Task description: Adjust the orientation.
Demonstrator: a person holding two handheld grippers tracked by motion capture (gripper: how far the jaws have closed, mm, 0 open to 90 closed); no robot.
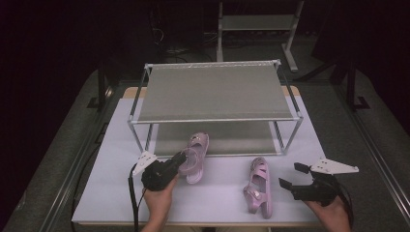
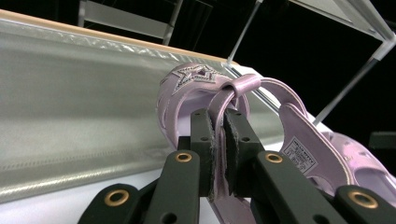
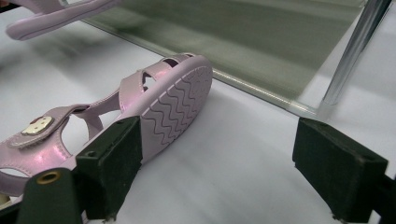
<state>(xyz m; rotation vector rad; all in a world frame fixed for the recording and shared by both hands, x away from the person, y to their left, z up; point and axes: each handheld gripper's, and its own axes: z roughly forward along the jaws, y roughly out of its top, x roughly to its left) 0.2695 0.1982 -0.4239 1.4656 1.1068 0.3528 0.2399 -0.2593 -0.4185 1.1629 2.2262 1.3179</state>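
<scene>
Between the clamped jaws of the left gripper (image 2: 219, 140) sits the heel strap of a pink sandal (image 2: 261, 121), a pinch plain in the left gripper view, while the high view shows the shoe at the front edge of the rack's lower shelf (image 1: 222, 137). At the table's right, the right gripper (image 1: 293, 177) rests low with jaws wide apart beside the second sandal (image 1: 258, 186), which its own view shows tipped on its side, wavy sole exposed.

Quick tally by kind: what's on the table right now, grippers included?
Pink sandals: 2, one held by its heel strap, one lying on its side
Shoe rack: 1
Grippers: 2, left gripper shut on the strap, right gripper open
Total: 5
</scene>
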